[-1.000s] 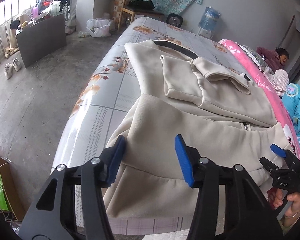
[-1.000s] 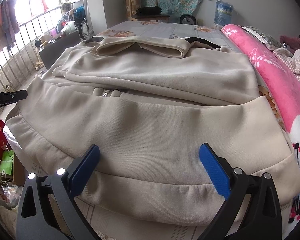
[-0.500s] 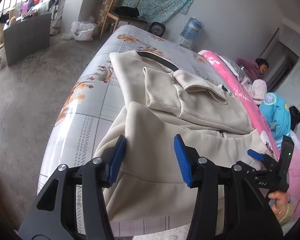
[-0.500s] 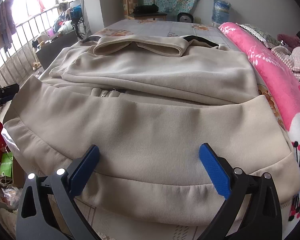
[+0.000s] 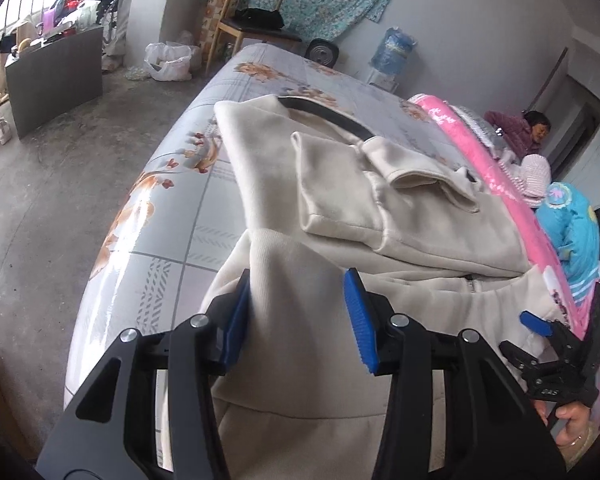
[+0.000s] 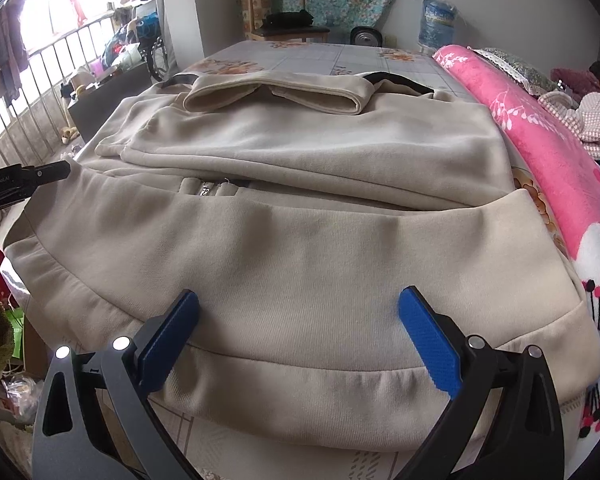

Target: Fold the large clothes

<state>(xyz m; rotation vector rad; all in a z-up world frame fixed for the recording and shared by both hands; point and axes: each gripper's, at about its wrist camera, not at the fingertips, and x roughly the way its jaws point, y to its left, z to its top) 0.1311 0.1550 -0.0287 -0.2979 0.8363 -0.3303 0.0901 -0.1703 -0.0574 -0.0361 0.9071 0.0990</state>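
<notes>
Left gripper (image 5: 298,312): jaws partly open, straddling a raised ridge of the cream jacket (image 6: 300,240) at its lower left corner. One blue pad touches the fabric; the other stands clear, so no firm grip is established.

Right gripper (image 6: 298,336): jaws wide open, poised over the hem band (image 6: 320,380) near its middle, holding nothing. Whether its pads touch the cloth cannot be determined from this angle.

Garment position: the jacket lies flat on the floral bed sheet (image 5: 172,208), collar toward the far end, hem at the near edge of the bed.

Progress, judged from the lay of the cloth: both sleeves (image 6: 300,144) are already folded across the chest, and the lower body appears partly brought up, with the zipper pull (image 6: 205,191) showing at the fold line. Remaining: grip the hem at both sides, carry it toward the collar, then flatten.

Surroundings: a pink blanket (image 6: 548,152) borders the jacket's right side, touching or just beside it, and may crowd the right-hand fold. People sit beyond it. A chair (image 5: 252,28) and water bottle (image 5: 394,46) stand well apart.
</notes>
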